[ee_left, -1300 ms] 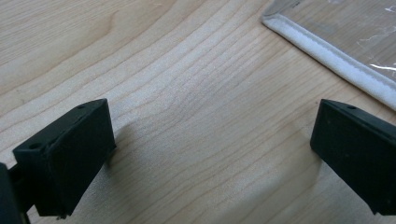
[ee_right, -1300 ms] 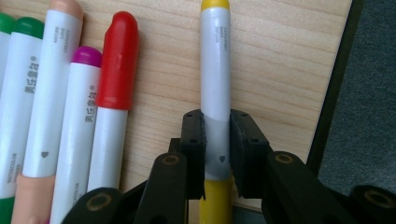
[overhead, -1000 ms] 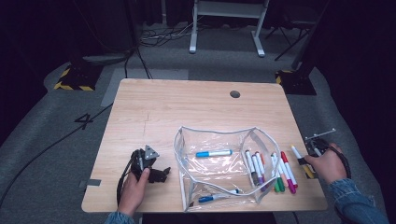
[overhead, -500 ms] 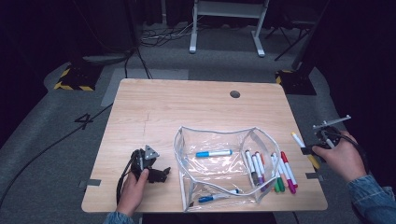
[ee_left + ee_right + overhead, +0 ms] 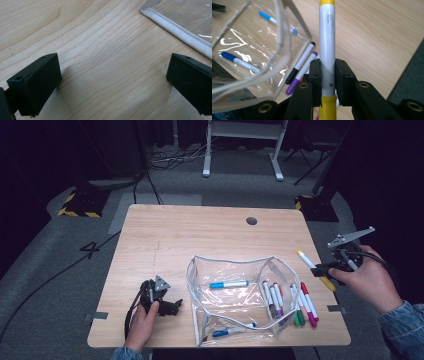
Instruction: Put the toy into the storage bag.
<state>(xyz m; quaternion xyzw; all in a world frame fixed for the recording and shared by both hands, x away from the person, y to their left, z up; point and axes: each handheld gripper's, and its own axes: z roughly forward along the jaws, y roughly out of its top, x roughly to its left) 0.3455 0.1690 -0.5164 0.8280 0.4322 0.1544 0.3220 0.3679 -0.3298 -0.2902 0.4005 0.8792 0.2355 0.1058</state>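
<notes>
Yellow marker (image 5: pixel 314 269) clamped in the right gripper (image 5: pixel 326 268), off the tabletop's (image 5: pixel 200 235) right edge
Two blue markers inside one clear pouch (image 5: pixel 235 297); the left gripper (image 5: pixel 170 306), jaws apart, rests near the front-left corner

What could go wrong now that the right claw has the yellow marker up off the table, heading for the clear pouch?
The right claw pinches the yellow marker near its lower cap, so the long free end could swing or slip on the way. The clear pouch stands with soft, bowed walls; a nudge from the marker tip might fold its rim. The left claw rests open beside the pouch and isn't holding it, so the pouch could slide.
</notes>
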